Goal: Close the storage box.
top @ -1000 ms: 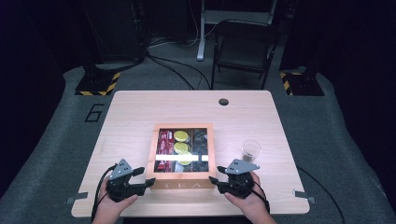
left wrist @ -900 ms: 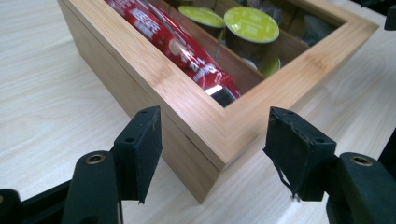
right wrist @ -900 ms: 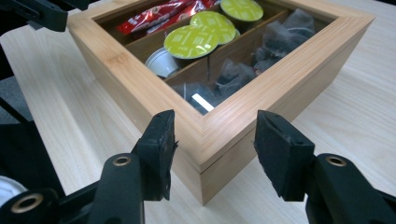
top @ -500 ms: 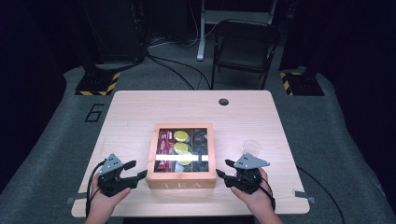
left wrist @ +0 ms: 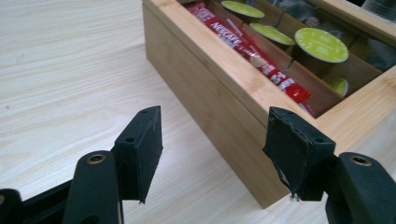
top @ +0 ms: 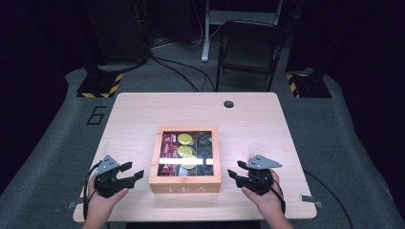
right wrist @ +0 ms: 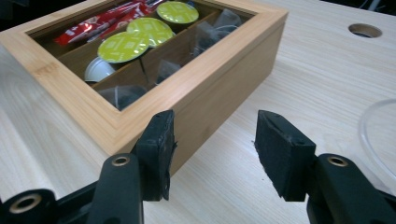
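A wooden tea box (top: 185, 180) with a clear window top stands mid-table. Inside lie red stick sachets (left wrist: 243, 42), green-lidded capsules (right wrist: 125, 46) and dark wrapped tea bags (right wrist: 163, 70). My left gripper (top: 131, 172) sits just left of the box's near corner, apart from it, jaws open and empty. In the left gripper view the left gripper (left wrist: 210, 140) frames the box's side wall (left wrist: 210, 79). My right gripper (top: 235, 174) rests right of the box, open and empty. In the right gripper view the right gripper (right wrist: 212, 140) has its left pad close to the box's corner (right wrist: 219, 70).
A clear glass cup (top: 256, 149) stands on the table (top: 143, 114) just beyond my right hand; its rim (right wrist: 373, 126) is at the right gripper view's right edge. A cable hole (top: 229, 103) is at the table's far side. A folding chair (top: 248, 47) stands behind.
Both hands have drifted outward from the box: the left one to the left, the right one to the right. Jaw openings look unchanged.
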{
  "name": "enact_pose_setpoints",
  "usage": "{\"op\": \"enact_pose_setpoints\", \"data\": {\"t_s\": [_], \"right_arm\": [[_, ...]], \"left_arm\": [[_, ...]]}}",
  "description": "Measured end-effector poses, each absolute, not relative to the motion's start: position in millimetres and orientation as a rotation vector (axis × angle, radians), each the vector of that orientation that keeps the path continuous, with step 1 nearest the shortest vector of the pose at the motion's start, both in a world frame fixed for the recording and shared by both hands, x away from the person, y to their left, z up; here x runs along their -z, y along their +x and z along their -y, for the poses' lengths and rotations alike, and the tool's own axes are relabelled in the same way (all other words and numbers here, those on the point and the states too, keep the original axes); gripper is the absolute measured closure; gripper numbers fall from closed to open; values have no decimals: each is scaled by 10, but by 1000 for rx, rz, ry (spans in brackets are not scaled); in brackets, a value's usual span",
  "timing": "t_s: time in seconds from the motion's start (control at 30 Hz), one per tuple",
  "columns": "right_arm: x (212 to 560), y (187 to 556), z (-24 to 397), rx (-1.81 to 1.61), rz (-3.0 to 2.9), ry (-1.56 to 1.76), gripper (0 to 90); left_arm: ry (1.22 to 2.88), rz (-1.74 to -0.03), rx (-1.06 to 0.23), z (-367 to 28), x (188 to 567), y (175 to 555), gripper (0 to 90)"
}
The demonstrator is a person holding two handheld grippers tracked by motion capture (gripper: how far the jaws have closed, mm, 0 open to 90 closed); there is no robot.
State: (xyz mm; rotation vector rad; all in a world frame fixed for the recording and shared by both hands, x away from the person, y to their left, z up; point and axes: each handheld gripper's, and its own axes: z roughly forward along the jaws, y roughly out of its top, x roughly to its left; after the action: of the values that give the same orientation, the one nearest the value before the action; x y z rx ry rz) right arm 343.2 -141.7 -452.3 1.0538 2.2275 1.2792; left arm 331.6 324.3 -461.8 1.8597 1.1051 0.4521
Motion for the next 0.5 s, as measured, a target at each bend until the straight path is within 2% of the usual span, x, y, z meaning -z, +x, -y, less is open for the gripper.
{"op": "enact_pose_setpoints", "data": {"t_s": [0.5], "right_arm": [[4712,3539,1526,-1209,-2240,1144,473]], "left_arm": [[1890,-1155,-443,-3293,4765,3446,368]]}}
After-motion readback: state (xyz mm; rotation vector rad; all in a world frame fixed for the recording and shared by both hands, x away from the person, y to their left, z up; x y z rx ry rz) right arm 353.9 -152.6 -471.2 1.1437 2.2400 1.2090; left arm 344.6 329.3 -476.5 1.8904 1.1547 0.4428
